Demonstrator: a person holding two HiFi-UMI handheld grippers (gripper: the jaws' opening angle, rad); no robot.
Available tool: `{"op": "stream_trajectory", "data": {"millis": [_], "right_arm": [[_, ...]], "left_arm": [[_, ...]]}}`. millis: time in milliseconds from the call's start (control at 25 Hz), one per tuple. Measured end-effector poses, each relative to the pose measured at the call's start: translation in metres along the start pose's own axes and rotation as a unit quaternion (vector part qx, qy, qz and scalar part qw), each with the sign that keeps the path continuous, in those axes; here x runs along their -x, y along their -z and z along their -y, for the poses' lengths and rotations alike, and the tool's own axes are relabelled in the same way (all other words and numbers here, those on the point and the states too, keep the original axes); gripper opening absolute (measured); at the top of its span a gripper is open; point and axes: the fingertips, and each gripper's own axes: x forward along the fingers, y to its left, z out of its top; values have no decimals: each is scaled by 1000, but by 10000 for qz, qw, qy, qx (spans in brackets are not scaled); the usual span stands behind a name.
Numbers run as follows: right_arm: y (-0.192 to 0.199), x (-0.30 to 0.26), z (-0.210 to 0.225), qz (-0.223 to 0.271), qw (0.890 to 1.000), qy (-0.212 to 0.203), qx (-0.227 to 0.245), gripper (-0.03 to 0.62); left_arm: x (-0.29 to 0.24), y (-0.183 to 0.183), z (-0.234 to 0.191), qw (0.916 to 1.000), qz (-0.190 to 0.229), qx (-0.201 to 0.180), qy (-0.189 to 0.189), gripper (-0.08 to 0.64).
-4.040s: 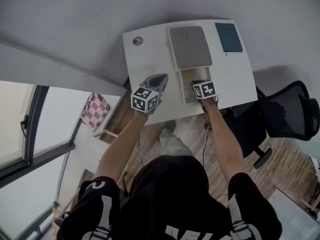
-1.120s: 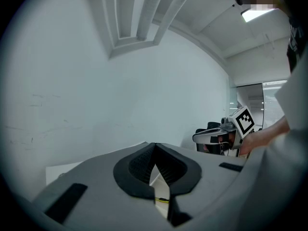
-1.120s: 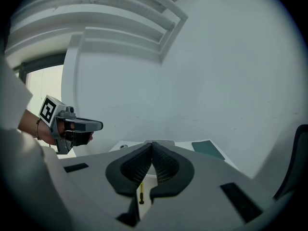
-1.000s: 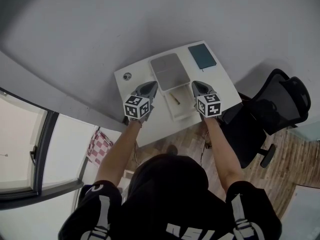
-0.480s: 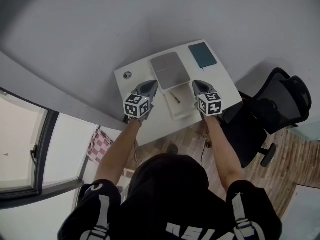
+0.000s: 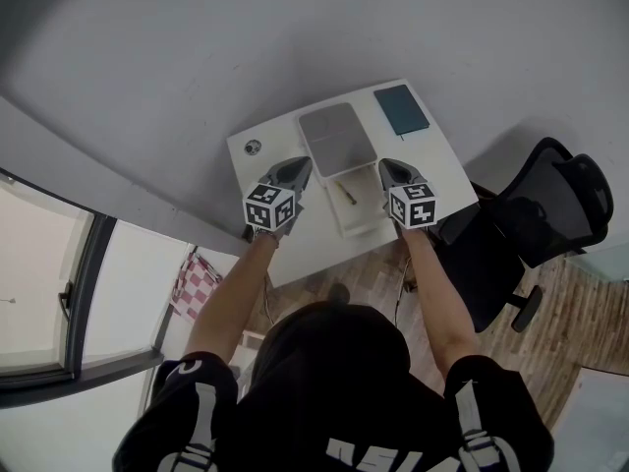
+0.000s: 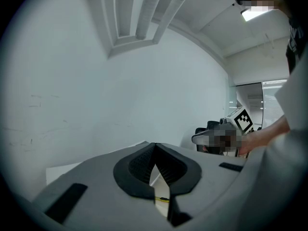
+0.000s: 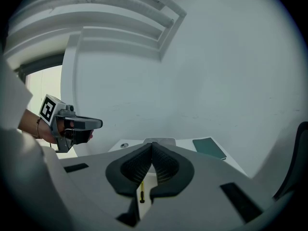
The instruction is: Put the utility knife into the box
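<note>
The white table (image 6: 437,160) is down below me. The open white box (image 6: 362,226) lies in the middle of it. What looks like its grey lid (image 6: 336,138) is just behind it, and a green book (image 6: 401,109) is off to the right.

I hold the left gripper (image 6: 298,165) and the right gripper (image 6: 389,166) up in the air, one on each side of the box. Both pairs of jaws are pressed together with nothing in them.

The knife (image 6: 346,193) lies inside the box, thin and yellow. So I think the job is about done, and this step is just backing off.

To do it well, I should lift both grippers slowly up and away. I must not bump the box or the lid. I'd leave the jaws closed.
</note>
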Motion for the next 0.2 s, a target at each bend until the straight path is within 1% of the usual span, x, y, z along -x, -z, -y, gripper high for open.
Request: {"op": "stream_trajectory", "data": {"millis": [200], "right_arm": [[-1,-3,-1,12,10000,-12,0,15]], "left_arm": [[0,-1,-3,10000,14,22,-9,26]]}}
